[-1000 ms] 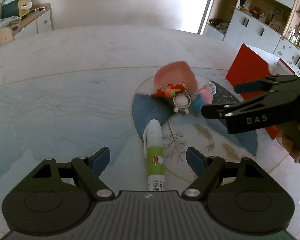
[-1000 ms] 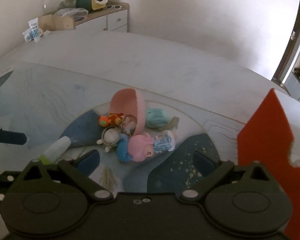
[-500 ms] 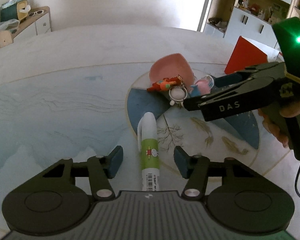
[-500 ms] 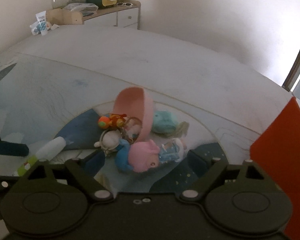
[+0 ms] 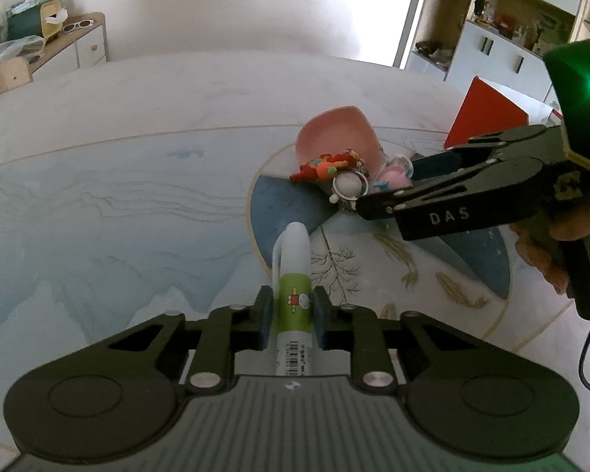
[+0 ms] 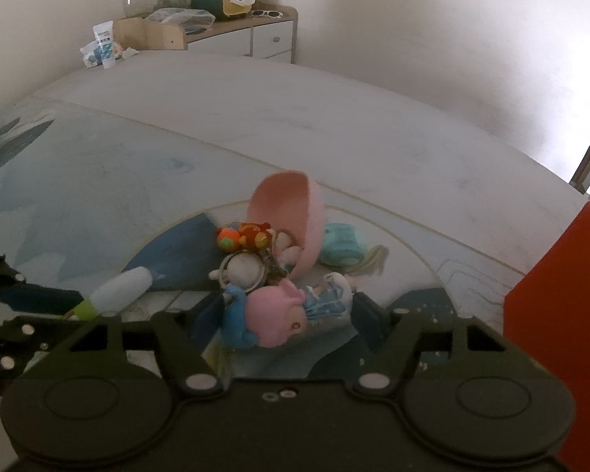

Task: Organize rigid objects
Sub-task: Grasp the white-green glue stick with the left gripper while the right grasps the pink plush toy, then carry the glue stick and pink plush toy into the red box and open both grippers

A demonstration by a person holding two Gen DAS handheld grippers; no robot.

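Note:
My left gripper [image 5: 293,314] is shut on a white pen with a green label [image 5: 294,295], which lies on the patterned mat; the pen also shows in the right wrist view [image 6: 116,289]. A tipped pink bowl [image 5: 334,137] lies beyond it with small toys spilling out: an orange-red figure [image 5: 322,167], a round white keychain [image 5: 349,187] and a pink-headed doll [image 6: 283,314]. My right gripper [image 6: 289,314] is open, its fingers on either side of the pink-headed doll; it reaches in from the right in the left wrist view [image 5: 432,181].
A red box [image 6: 558,314] stands at the right edge of the mat. A teal soft toy [image 6: 340,244] lies behind the bowl. A cabinet with clutter [image 6: 216,27] stands against the far wall, and white cupboards [image 5: 491,51] stand at the right.
My left gripper has closed from open onto the pen. My right gripper has moved in lower toward the toys and now straddles the pink-headed doll.

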